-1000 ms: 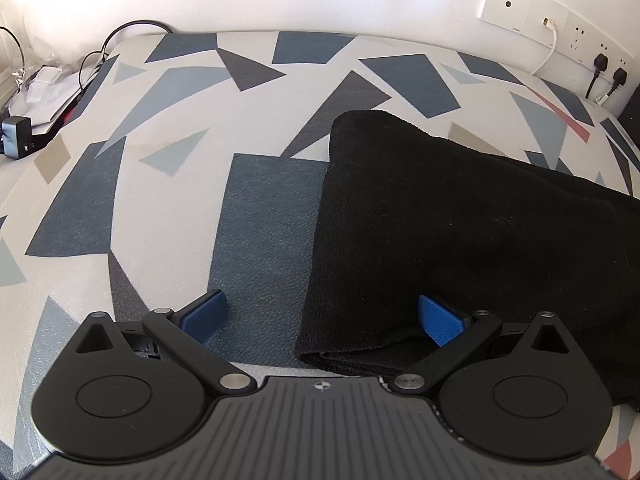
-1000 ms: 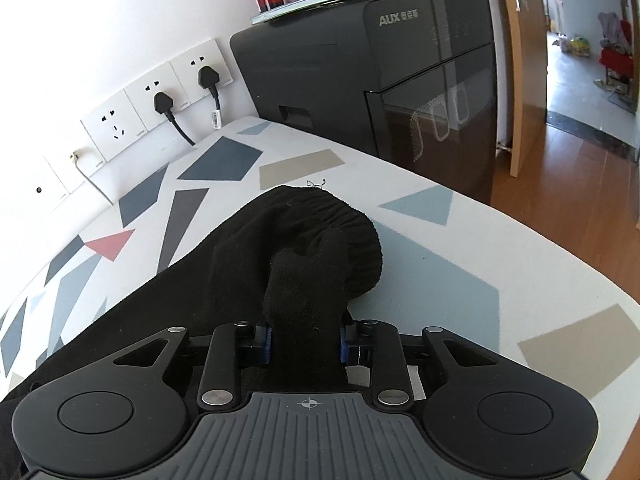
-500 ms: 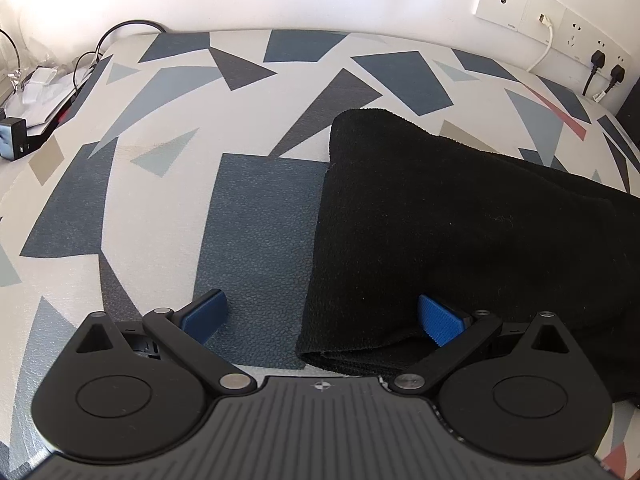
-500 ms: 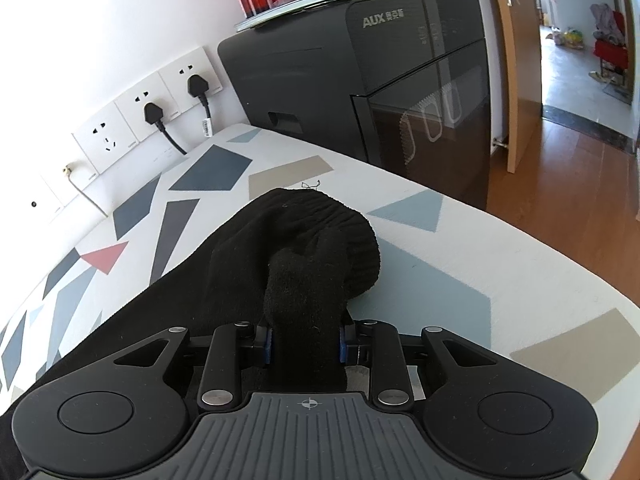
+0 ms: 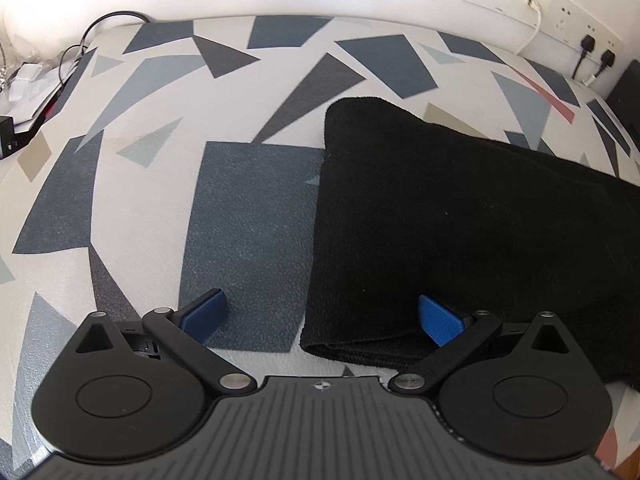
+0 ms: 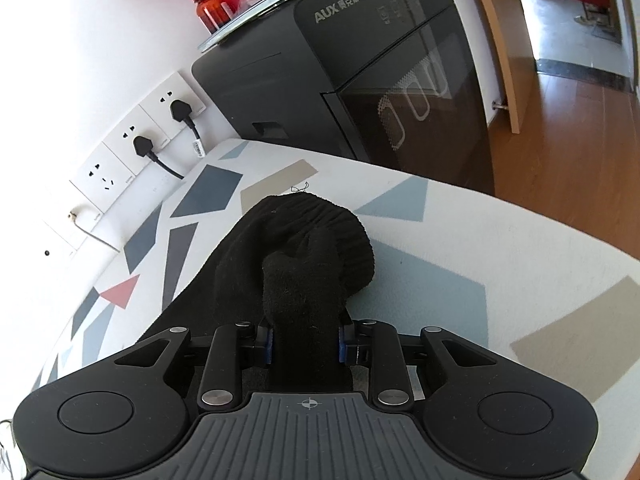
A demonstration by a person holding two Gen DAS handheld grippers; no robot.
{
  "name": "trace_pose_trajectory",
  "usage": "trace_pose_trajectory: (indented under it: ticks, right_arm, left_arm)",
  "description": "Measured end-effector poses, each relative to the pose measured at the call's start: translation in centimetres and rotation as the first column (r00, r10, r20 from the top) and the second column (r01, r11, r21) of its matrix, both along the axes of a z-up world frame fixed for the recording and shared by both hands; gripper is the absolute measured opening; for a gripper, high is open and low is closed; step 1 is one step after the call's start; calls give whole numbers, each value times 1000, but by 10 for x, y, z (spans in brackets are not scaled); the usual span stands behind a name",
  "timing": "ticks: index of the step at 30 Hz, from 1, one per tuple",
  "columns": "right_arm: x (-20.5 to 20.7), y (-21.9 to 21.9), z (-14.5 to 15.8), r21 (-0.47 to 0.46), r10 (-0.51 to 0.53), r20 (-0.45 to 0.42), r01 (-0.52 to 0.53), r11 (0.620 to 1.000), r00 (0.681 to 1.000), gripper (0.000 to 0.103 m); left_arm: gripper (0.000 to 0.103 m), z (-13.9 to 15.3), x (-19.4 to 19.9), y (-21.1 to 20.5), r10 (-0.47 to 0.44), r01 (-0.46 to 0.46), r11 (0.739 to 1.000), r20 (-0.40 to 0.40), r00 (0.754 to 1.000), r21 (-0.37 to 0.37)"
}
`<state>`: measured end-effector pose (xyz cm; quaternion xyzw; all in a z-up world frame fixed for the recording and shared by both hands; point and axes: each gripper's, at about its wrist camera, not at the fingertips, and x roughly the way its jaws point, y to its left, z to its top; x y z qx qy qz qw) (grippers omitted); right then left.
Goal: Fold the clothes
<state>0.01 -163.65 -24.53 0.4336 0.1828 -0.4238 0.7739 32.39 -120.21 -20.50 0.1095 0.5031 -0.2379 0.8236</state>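
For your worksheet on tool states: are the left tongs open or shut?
Open. The left tongs have blue pads spread wide, one on the black garment, the other on the tablecloth, gripping nothing.

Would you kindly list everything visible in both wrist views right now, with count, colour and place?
black garment: one, black, lying folded on the table; one end bunched up.
table: one, white with blue, grey, tan and pink shapes, under the garment.
wall sockets: a row, white, on the wall behind the table; two black plugs in.
black appliance: one, black, marked AUX, at the table's far end.
bottle: one, red-brown with red cap, on top of the appliance.
cables and clutter: several, black and white, past the table's left edge.
left gripper: open, one pad on the garment's corner.
right gripper: shut on the garment's bunched end.
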Motion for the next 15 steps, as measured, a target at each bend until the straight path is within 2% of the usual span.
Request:
trace_pose_trajectory:
  ticks: [6, 10, 15]
  right_arm:
    - [1, -4, 2, 16, -15, -6, 15, 1000, 1000, 23]
    - [-1, 0, 13, -13, -8, 23, 8, 1000, 1000, 23]
    - [11, 13, 40, -128, 64, -20, -66, 990, 998, 23]
  left_arm:
    - [103, 0, -2, 0, -36, 36, 999, -13, 999, 3]
    - [103, 0, 2, 1, -53, 53, 999, -38, 998, -1]
    - [103, 4, 11, 11, -61, 55, 997, -99, 993, -62]
